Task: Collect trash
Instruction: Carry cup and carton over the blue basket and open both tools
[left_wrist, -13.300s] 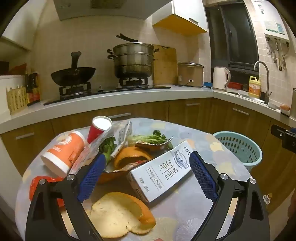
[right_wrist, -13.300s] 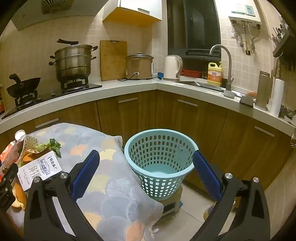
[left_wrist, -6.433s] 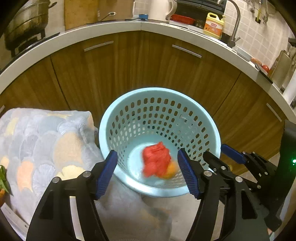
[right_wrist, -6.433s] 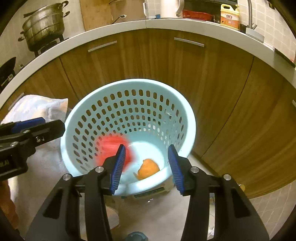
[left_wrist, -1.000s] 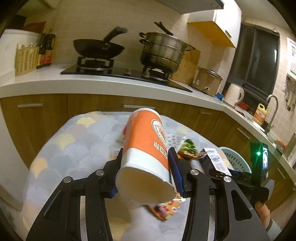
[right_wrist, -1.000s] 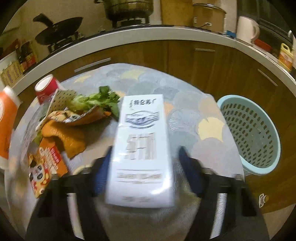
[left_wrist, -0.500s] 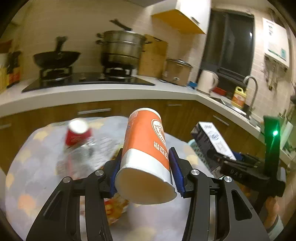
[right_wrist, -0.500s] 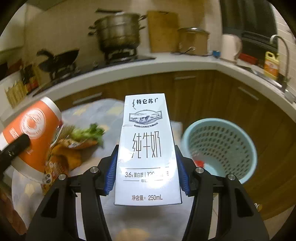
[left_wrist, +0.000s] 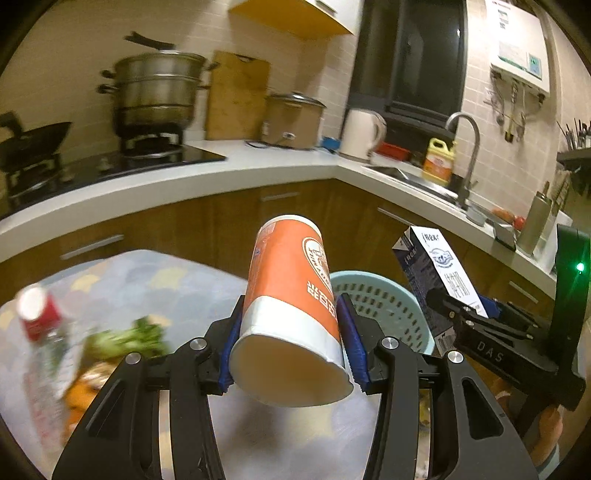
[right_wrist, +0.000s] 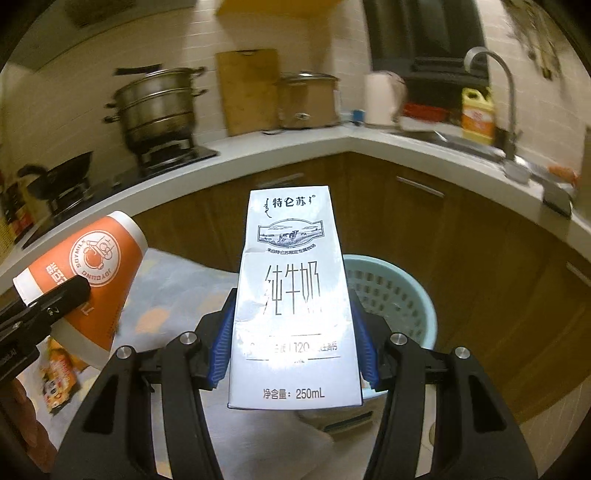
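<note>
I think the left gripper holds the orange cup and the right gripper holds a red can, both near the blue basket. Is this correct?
Not fully. The right gripper holds a white milk carton, as the right wrist view shows. The left gripper does hold the orange cup, near the blue basket.

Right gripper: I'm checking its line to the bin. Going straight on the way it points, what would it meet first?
Probably the light blue basket, right behind the milk carton that the right gripper holds; depth is unclear.
</note>
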